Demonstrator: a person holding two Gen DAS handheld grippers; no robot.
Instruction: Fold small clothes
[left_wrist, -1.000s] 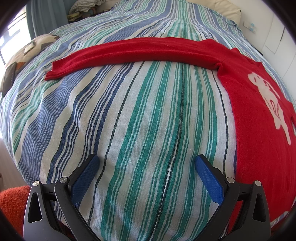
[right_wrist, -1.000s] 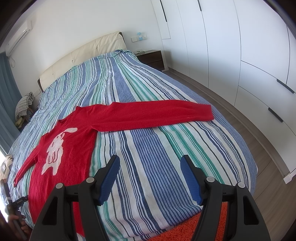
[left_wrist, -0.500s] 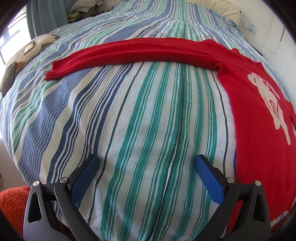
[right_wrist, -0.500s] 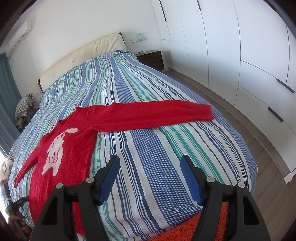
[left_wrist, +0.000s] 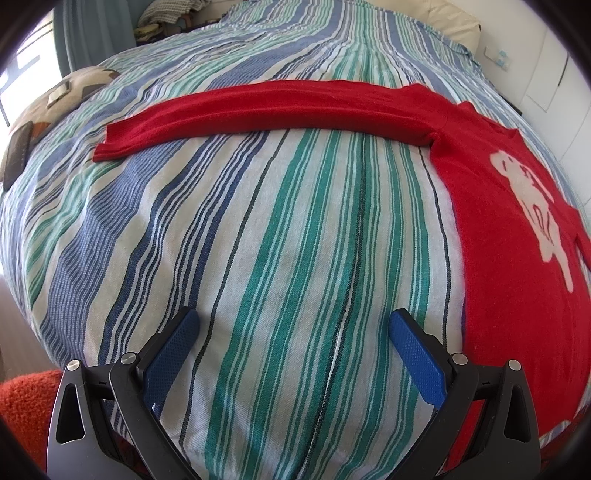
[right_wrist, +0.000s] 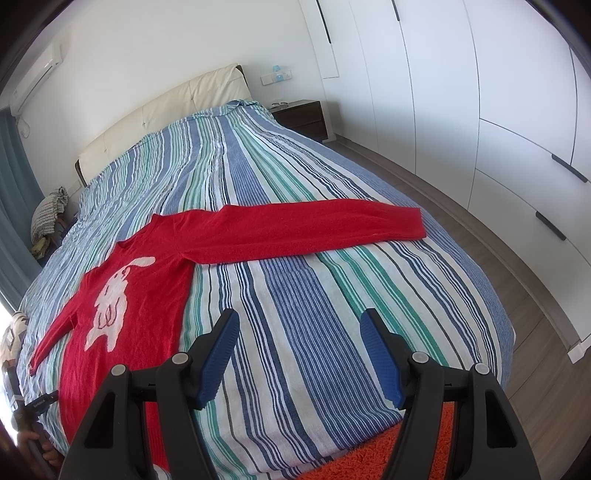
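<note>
Left gripper (left_wrist: 291, 332) hangs over the bedspread (left_wrist: 258, 258), blue pads spread wide, nothing but striped cloth between them. Just off its right pad lies the sweater (left_wrist: 517, 295) — red, flat on the bed, pale rabbit figure facing up. One sleeve (left_wrist: 258, 110) stretches straight across the view ahead, cuff ending toward the left side, well apart from the pads.

Right gripper (right_wrist: 299, 332) is also wide apart and empty, poised above bare stripes near the foot of the bed. From here the sweater body sits to the left, the other sleeve (right_wrist: 314, 229) running out to the right, cuff close to the bed edge. Nothing lies between either gripper and the garment.

Around — an orange rug (right_wrist: 369, 461) under the bed's foot, white wardrobe doors (right_wrist: 498, 110) along the right, a cream headboard (right_wrist: 166, 114), a dark nightstand (right_wrist: 303, 118) beside it. A patterned cushion (left_wrist: 48, 110) rests at the bed's far left edge.
</note>
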